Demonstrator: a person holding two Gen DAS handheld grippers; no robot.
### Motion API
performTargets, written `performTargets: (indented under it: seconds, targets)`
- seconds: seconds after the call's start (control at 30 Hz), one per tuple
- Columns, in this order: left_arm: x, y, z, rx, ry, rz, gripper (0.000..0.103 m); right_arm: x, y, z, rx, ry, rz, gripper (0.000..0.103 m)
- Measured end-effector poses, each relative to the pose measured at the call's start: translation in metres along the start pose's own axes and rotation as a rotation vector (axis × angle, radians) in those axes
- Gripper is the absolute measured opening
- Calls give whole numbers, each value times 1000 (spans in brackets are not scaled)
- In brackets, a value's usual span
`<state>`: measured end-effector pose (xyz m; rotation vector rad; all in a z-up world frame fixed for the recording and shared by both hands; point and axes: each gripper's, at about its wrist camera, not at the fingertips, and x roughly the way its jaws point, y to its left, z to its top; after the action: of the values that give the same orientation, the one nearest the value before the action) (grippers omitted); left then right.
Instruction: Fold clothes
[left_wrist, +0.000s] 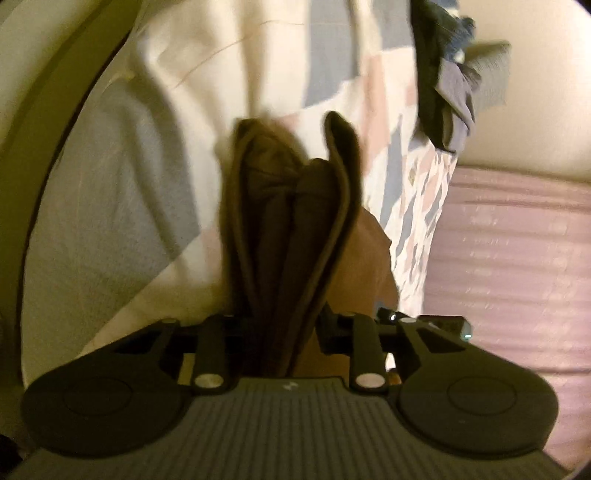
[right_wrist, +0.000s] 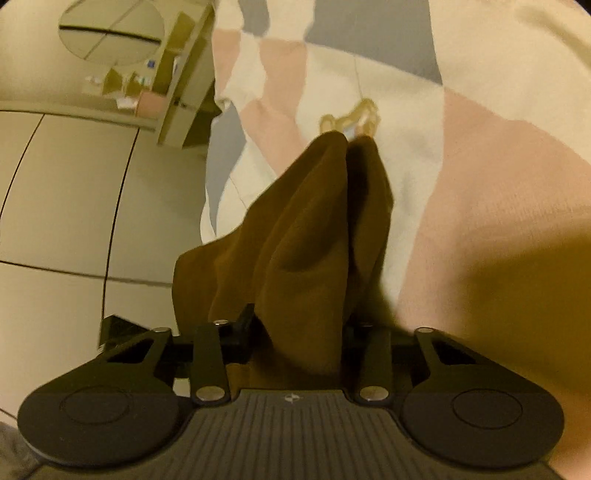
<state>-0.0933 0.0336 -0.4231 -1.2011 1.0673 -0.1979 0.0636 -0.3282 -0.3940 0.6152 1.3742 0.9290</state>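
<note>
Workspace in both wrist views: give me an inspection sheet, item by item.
Surface: bed cover with cream, grey-blue and pink patches, rumpled; a pink striped sheet lies to its right.
Job's things: brown garment, bunched and hanging in folds from both claws.
Clutter: pile of dark and grey clothes at the cover's far edge.
Grippers: left claw shut on the brown garment; right claw shut on it too. The fingertips are hidden by cloth.
Cables: nothing seen.
Surroundings: tiled floor, a round mirror and a shelf unit with small items, too blurred to name.
</note>
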Motion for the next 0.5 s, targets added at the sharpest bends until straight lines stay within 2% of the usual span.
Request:
performTargets:
  seconds: [0.13, 0.23, 0.33, 0.43, 0.5]
  targets:
    - [-5, -46, 0, 228, 29, 85, 21, -30, 18, -48, 47, -187, -13, 32]
    - [2, -84, 0, 382, 116, 107, 21, -61, 22, -106, 151, -357, -2, 32]
    - [28, -124, -12, 542, 258, 118, 21, -88, 22, -173, 305, -552, -9, 32]
    - [64, -160, -31, 686, 421, 123, 21, -105, 28, -254, 494, -766, -31, 32]
    - [94, -182, -55, 773, 555, 109, 21, -113, 40, -315, 609, -928, -60, 32]
